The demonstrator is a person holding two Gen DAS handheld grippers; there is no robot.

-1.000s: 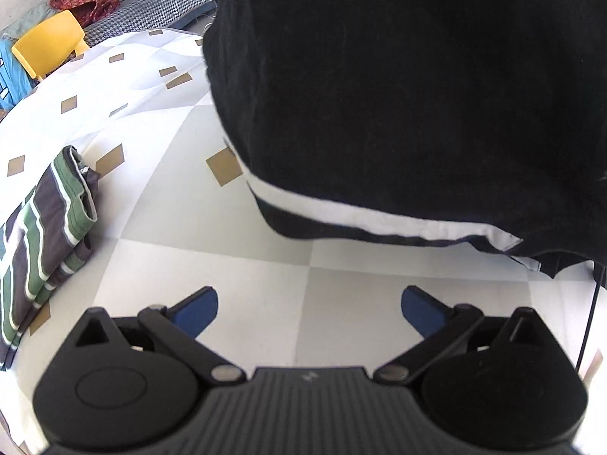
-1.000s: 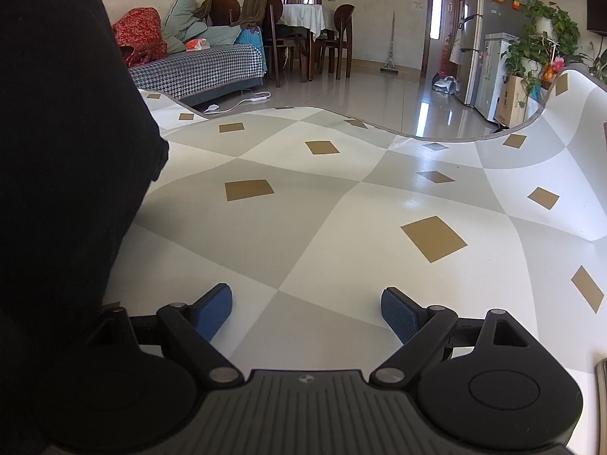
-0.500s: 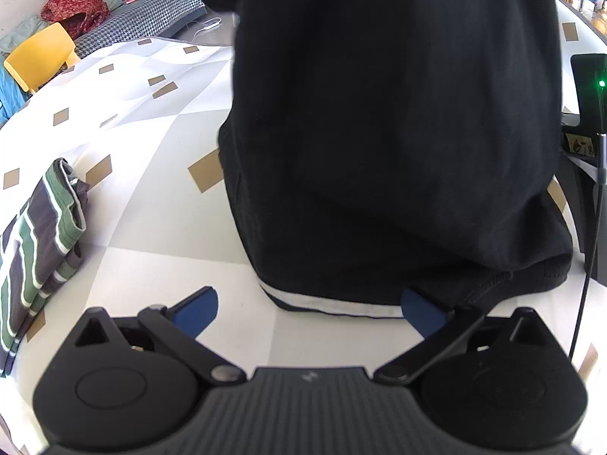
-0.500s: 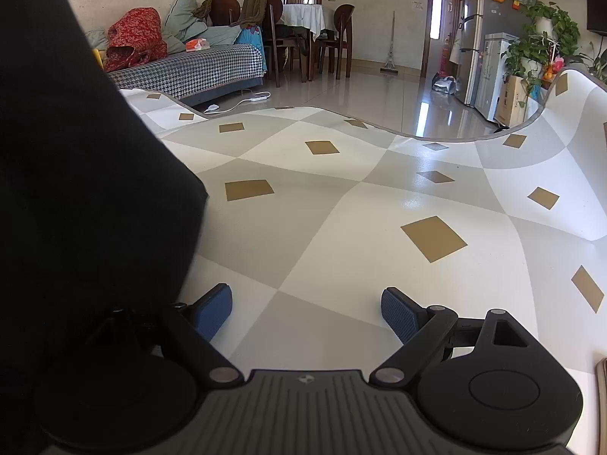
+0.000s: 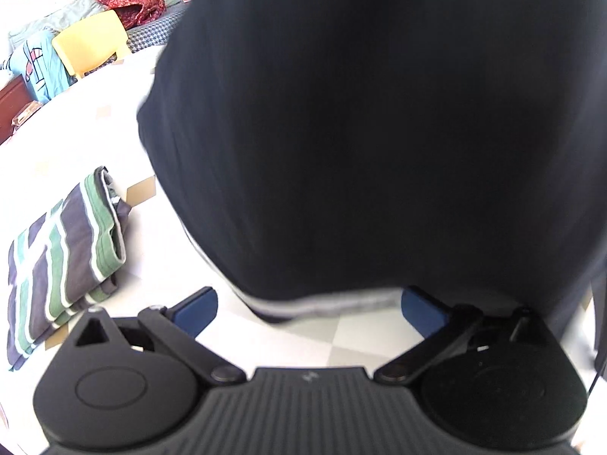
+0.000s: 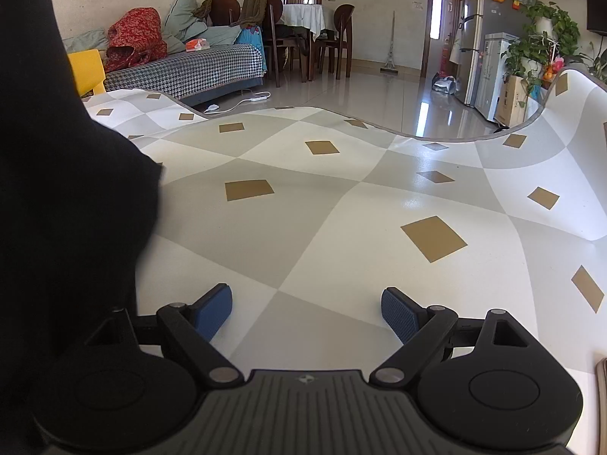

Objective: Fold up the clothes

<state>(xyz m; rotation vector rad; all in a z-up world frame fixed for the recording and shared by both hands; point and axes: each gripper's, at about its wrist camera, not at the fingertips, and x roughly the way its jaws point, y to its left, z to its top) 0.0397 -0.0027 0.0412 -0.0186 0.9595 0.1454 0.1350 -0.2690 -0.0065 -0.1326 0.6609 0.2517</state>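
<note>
A black garment (image 5: 360, 132) with a pale hem band fills most of the left wrist view and hangs down to just in front of my open left gripper (image 5: 307, 309); nothing sits between its blue pads. A folded green, purple and white striped garment (image 5: 64, 261) lies on the table at the left. In the right wrist view the same black garment (image 6: 64, 197) covers the left side. My right gripper (image 6: 306, 313) stands open over the checked tablecloth (image 6: 341, 220), holding nothing.
The tablecloth's far edge (image 6: 417, 136) curves up at the right. Beyond it are a yellow chair (image 6: 85, 70), a houndstooth sofa (image 6: 182, 72), dining chairs (image 6: 341, 38) and a fridge (image 6: 489, 57).
The black garment has come closer and lower in the left wrist view, its hem now reaching the gripper's pads. In the right wrist view it has spread further right. Both grippers stay open.
</note>
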